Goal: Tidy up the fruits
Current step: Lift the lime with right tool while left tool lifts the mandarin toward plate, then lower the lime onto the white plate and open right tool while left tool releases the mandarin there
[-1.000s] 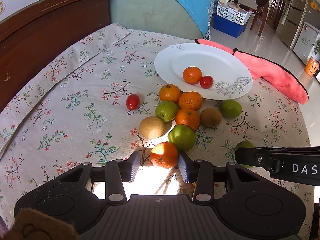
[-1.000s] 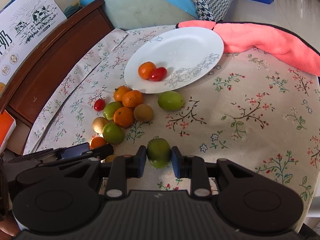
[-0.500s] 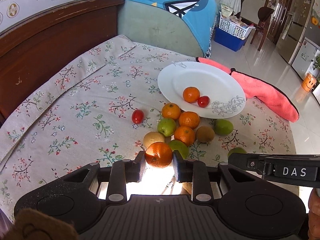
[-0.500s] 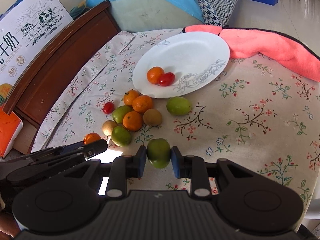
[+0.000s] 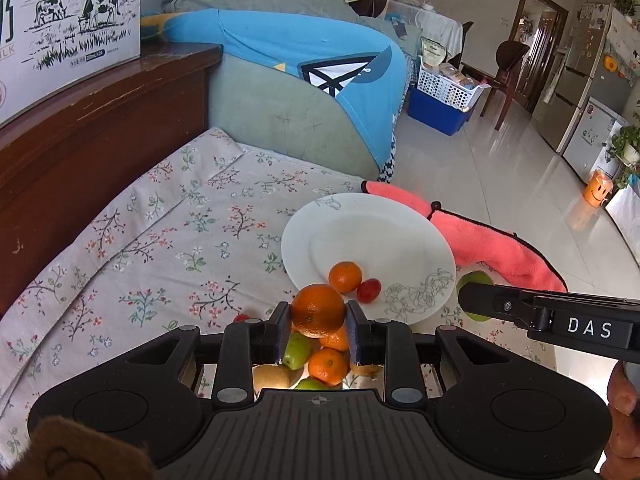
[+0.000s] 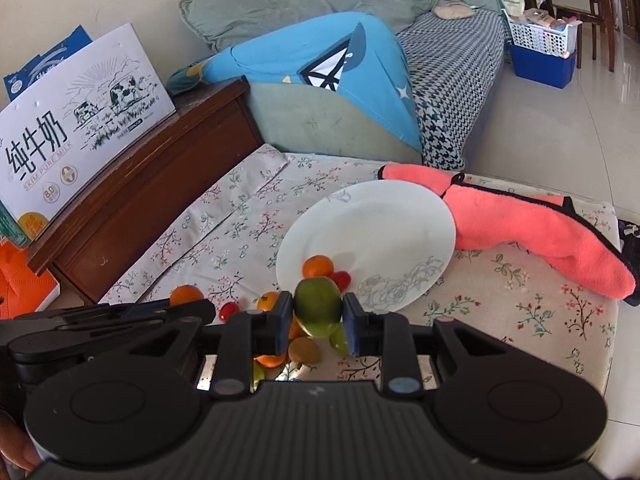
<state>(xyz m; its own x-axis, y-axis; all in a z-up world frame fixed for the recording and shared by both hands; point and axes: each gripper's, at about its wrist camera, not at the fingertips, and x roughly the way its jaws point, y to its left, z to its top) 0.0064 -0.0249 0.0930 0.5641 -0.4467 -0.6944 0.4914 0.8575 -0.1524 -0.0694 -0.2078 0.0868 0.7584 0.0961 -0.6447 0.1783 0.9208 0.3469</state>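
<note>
My left gripper (image 5: 318,316) is shut on an orange (image 5: 318,310) and holds it above the fruit pile (image 5: 320,360). In the right wrist view my right gripper (image 6: 317,312) is shut on a green fruit (image 6: 318,306), also lifted off the cloth. Beyond both lies a white plate (image 5: 372,236) (image 6: 384,224) with a small orange (image 5: 345,277) (image 6: 317,266) and a cherry tomato (image 5: 368,289) (image 6: 341,280) on it. Loose oranges, green fruits and a kiwi (image 6: 304,350) lie under the grippers, partly hidden. The right gripper's arm (image 5: 560,320) crosses the left view.
A floral cloth (image 5: 180,240) covers the table. A pink plush cloth (image 6: 540,224) lies right of the plate. A wooden cabinet (image 5: 80,140) with a milk carton box (image 6: 80,120) stands left. A lone cherry tomato (image 6: 228,310) and a sofa (image 6: 360,80) are also in view.
Both grippers rose off the cloth with their fruits. The left gripper's jaws closed on the orange and lifted it from beside the pile. The plate now sits lower in both views.
</note>
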